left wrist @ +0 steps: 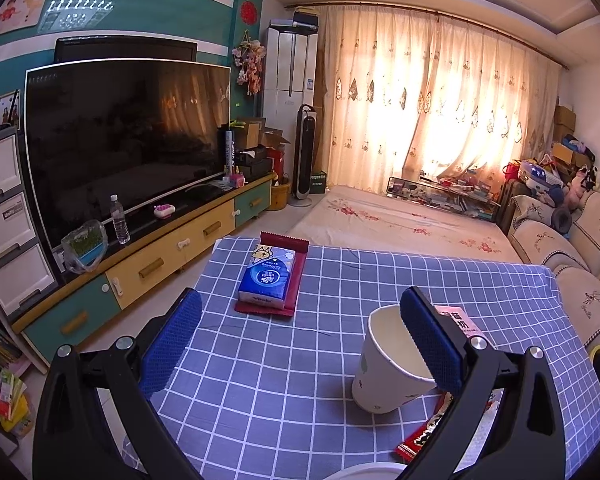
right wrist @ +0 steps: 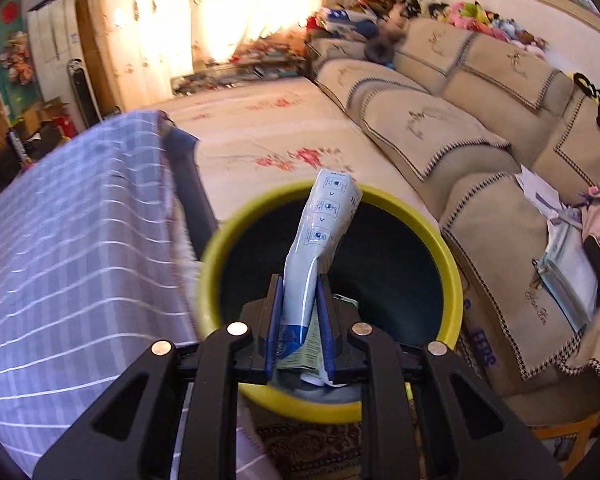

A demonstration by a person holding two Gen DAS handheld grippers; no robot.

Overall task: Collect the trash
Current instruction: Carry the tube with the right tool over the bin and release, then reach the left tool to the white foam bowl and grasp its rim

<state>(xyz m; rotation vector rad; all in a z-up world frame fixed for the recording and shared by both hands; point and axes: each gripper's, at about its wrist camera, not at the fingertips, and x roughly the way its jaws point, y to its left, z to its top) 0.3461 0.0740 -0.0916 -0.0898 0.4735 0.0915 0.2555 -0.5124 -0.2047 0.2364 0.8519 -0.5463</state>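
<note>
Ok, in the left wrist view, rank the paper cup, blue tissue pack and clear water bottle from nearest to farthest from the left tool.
1. White paper cup, touching its right finger.
2. Blue tissue pack, mid-table.
3. Clear plastic water bottle, far left on the TV cabinet.

Large black flat-screen television (left wrist: 124,136), left of the frame, on a low yellow-and-teal drawer cabinet (left wrist: 172,248). Clear plastic water bottle (left wrist: 119,219) upright on the cabinet top, lower left of the screen. Tall white floor-standing air conditioner (left wrist: 290,64), upper centre, beside cream embroidered curtains (left wrist: 440,100) lit from behind. Beige cushioned sofa (right wrist: 460,128), right half of the right-wrist view, with a row of soft toys (right wrist: 488,16) along its back.
</note>
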